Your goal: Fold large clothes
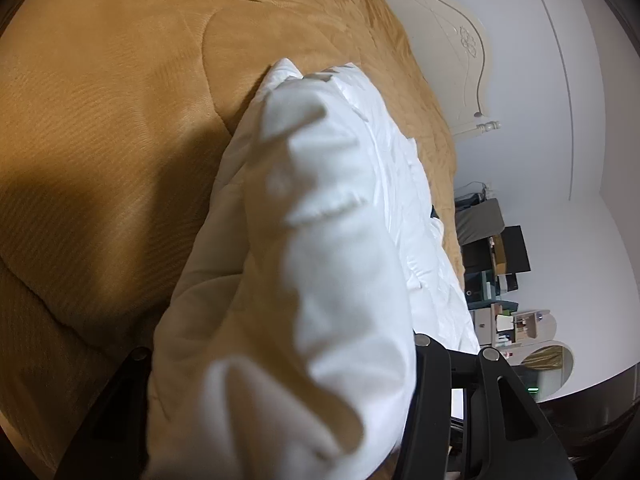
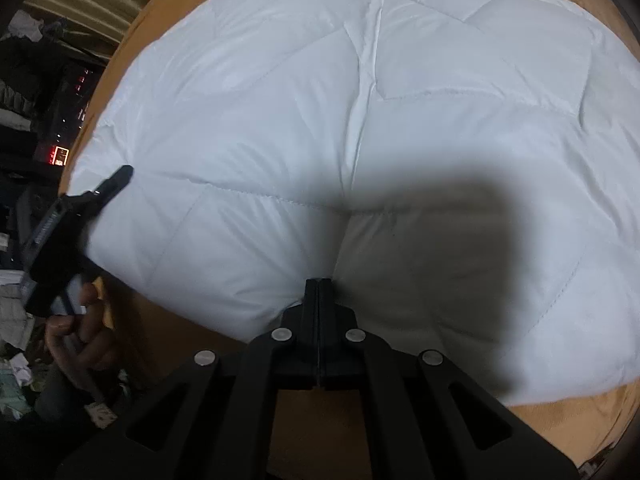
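Closed right tongs (image 2: 319, 284) hover over white puffer jacket (image 2: 360, 120).

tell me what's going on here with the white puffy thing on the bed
A person is folding a white quilted down jacket that lies spread on an orange-brown bedspread. The left gripper is clamped on a thick bunch of the jacket at its side edge; in the left wrist view the fabric fills the space between its fingers. The right gripper is shut and empty, hanging over the jacket's near hem. No fold shows in the jacket's body yet.
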Motion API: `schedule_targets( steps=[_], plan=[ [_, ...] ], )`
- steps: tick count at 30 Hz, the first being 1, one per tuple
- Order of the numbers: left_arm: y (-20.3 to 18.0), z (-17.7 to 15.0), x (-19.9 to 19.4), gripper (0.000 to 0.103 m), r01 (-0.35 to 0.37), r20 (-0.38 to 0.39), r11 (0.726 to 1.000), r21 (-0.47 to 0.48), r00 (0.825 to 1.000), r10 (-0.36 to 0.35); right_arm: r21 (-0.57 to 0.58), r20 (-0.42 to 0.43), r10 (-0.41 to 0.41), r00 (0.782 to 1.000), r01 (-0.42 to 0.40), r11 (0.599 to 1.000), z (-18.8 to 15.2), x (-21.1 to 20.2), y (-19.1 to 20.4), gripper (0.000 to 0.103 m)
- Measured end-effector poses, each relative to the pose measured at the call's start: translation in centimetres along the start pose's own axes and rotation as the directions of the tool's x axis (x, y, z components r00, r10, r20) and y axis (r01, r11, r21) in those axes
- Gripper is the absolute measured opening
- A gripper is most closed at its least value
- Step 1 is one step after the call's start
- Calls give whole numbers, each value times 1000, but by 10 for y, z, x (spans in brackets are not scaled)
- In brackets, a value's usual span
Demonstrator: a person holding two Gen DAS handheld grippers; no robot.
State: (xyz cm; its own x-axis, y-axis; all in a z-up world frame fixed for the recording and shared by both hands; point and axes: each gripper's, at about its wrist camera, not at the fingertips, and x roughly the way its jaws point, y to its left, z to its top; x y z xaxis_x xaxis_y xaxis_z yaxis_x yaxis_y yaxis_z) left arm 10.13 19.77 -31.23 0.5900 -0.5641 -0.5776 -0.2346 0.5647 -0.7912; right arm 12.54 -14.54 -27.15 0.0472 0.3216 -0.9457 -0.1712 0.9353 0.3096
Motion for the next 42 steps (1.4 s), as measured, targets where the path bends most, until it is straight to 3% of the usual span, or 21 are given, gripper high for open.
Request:
schedule_targets(
  steps=[5, 8, 10, 12, 15, 19, 24, 27, 30, 34, 36, 40, 42],
  plan=[
    [-11, 5, -14, 49, 10, 21, 1000, 17, 1000, -11, -59, 28, -104, 994, 105, 993, 22, 20, 2, 0],
    [-11, 5, -14, 49, 5, 27, 1000, 17, 1000, -5, 0, 30, -77, 997, 77, 997, 32, 3, -4, 0],
    [-11, 4, -12, 49, -6, 25, 1000, 17, 1000, 5, 10, 78, -101, 992, 100, 995, 52, -9, -6, 0],
    [-13, 3, -11, 49, -4, 21, 1000, 19, 1000, 4, 17, 133, -149, 980, 148, 989, 86, -12, -12, 0],
    [-17, 2, -11, 49, -6, 19, 999, 36, 1000, 5, 77, 128, -109, 986, 99, 992, 146, 4, -28, 0],
    [-26, 2, -4, 49, -13, 15, 999, 50, 1000, 12, 135, 181, -155, 971, 132, 982, 232, 24, -47, 0],
    [-33, 1, -3, 49, -25, 22, 997, 70, 999, 24, 272, 159, -67, 985, 21, 962, 307, 44, -83, 0],
    [-32, -1, -8, 49, -22, 16, 997, 68, 1000, 21, 278, 143, -31, 989, -10, 961, 300, 29, -85, 0],
    [-32, 1, -7, 49, -12, 14, 998, 64, 1000, 12, 239, 132, 53, 990, -84, 967, 237, -2, -87, 3],
    [-41, 0, -11, 49, -7, 16, 996, 90, 1000, 6, 127, -13, 51, 999, -49, 991, 136, -17, -64, 3],
    [-49, 0, -10, 49, 1, 18, 994, 106, 1000, -3, 107, -66, 85, 994, -77, 991, 104, -12, -62, 3],
    [-75, -5, -11, 49, -5, 27, 986, 165, 1000, 1, 64, -55, 44, 998, -40, 997, 105, 10, -72, 0],
    [-105, -12, -13, 49, -21, 33, 969, 247, 999, 13, 114, -72, 82, 994, -73, 991, 112, 7, -98, 0]
  ],
)
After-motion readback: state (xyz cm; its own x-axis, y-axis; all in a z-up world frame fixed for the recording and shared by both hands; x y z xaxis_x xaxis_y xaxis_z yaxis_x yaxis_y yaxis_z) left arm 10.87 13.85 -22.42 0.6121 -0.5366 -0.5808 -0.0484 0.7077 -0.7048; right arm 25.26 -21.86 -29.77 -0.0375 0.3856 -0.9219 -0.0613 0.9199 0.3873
